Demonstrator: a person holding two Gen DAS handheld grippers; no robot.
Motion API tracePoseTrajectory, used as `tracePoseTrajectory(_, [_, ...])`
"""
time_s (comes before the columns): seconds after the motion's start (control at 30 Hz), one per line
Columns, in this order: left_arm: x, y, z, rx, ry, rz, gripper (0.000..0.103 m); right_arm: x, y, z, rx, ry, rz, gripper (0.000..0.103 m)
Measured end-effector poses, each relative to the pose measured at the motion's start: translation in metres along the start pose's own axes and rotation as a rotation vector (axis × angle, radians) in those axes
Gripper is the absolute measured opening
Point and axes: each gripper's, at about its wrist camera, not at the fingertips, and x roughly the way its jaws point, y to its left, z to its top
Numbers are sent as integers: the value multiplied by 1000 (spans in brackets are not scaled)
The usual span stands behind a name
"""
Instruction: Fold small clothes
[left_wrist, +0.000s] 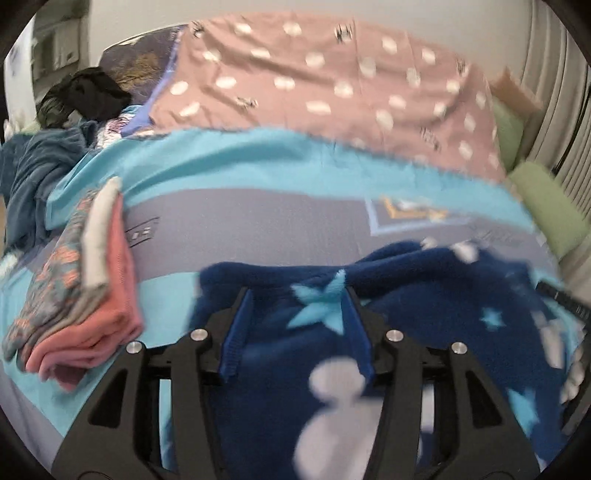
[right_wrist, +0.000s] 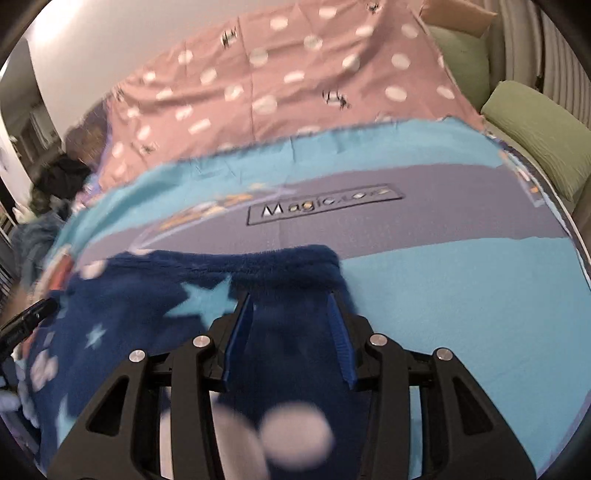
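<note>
One navy fleece garment (left_wrist: 424, 295) with pale stars and dots, seen in both views. One stack of folded clothes (left_wrist: 81, 280), showing at least three layers: one floral, one white, one pink. One heap of unfolded clothes (left_wrist: 40, 158) at the far left; number of pieces cannot be told. Two bed covers: one blue and grey (right_wrist: 461, 295), one pink with white spots (right_wrist: 295, 74). Two green cushions (right_wrist: 539, 136). Two grippers: left (left_wrist: 295, 299), right (right_wrist: 291, 302).

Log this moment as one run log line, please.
step: folding navy star fleece | left gripper: fleece between fingers | right gripper: fleece between fingers | surface: blue bedspread | folded pile: left
</note>
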Motion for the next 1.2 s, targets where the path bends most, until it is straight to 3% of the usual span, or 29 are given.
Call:
tracePoseTrajectory(0.1, [-45,22,-12,-26,-48,-14,61,-52,-18,-23,-8,-39,17,44])
tracePoseTrajectory(0.23, [-106,52,-61,-62,-55,-58,66,-113,-50,-77,68,-76,-5,49])
tracePoseTrajectory(0.37, [-140,70,-110,-113,-31,-83,69,-138,-78,-137,209,11,8,50])
tracePoseTrajectory(0.47, [-153,81,-140,-170,7,-108,69,-148,-83,-164,257,53,29,50])
tracePoseTrajectory(0.63, [-167,78,-180,-187,62,-161,69,-155,-75,-179,285,84,128,56])
tracePoseTrajectory(0.83, [-162,79,-217,-341,114,-294,69,-136,-56,-192,360,185,299,63])
tracePoseTrajectory(0.93, [-150,68,-222,-378,125,-396,75,-128,-51,-188,392,163,315,70])
tracePoseTrajectory(0.97, [-144,67,-221,-396,119,-406,80,-123,-52,-183,421,145,328,74])
tracePoseTrajectory(1.07, [-123,74,-210,-501,89,-427,81,-108,-60,-174,513,130,358,85])
tracePoseTrajectory(1.13, [-108,84,-202,-601,74,-462,78,-98,-64,-165,555,97,348,85])
tracePoseTrajectory(1.17, [-102,89,-199,-645,59,-470,71,-95,-63,-160,561,83,321,81])
tracePoseTrajectory(1.2, [-98,92,-197,-666,56,-461,44,-95,-63,-158,557,77,284,54])
